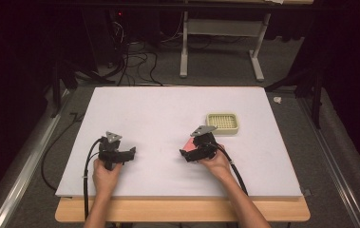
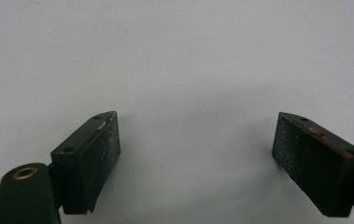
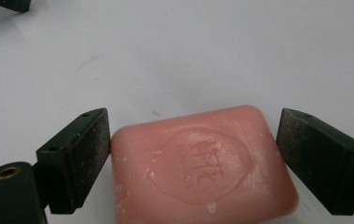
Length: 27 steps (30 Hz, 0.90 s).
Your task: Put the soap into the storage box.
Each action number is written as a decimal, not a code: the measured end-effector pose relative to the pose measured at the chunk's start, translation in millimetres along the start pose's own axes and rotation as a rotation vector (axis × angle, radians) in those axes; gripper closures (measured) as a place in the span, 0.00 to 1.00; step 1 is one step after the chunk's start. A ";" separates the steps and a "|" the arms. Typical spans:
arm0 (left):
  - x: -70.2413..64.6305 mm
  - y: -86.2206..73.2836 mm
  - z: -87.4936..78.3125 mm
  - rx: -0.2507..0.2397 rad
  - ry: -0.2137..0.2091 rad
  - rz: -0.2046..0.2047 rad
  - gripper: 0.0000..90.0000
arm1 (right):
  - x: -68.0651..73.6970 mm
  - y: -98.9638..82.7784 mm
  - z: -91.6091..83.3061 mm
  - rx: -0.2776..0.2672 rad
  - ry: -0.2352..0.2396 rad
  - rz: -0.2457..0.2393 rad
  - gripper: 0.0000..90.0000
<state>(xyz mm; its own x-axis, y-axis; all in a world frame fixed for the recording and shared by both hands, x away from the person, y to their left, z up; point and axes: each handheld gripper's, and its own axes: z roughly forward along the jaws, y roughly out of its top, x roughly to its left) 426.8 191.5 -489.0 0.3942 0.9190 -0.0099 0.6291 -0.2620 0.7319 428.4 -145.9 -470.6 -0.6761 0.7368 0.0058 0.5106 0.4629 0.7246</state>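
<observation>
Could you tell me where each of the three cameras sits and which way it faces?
High view: above the person's side, looking forward and down on the white table; both forearms, left gripper, right gripper.
Left gripper view: rides the left gripper, facing bare tabletop between wide-apart jaws.
Right gripper view: rides the right gripper, facing the pink soap bar between its jaws.
Shared: high and right gripper views both show the soap.

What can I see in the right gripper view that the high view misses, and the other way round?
The right gripper view alone shows the crest stamped into the pink soap bar and the jaws standing on either side of it. The high view alone shows the slotted soap dish, the left gripper, both of the person's hands and the floor cables. Both show the right gripper, the soap and the white table.
</observation>
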 end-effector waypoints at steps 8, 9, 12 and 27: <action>0.0 0.0 -0.1 0.001 0.000 0.000 0.17 | -1.3 -2.3 5.6 0.023 0.007 0.004 0.12; 0.0 0.0 0.0 0.000 0.000 0.000 0.17 | -1.4 -3.1 7.9 0.035 0.008 0.004 0.12; 0.0 0.0 0.0 0.000 0.000 0.000 0.17 | -2.0 -4.5 10.3 0.048 0.010 -0.001 0.13; 0.0 0.0 0.0 0.000 0.000 0.000 0.17 | -0.5 -7.5 11.1 0.052 -0.002 -0.026 0.15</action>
<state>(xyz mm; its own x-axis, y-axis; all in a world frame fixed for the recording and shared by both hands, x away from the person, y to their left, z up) 426.8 191.5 -489.0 0.3942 0.9190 -0.0099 0.6291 -0.2620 0.7318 430.8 -144.2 -483.7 -0.6886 0.7250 -0.0143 0.5194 0.5069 0.6879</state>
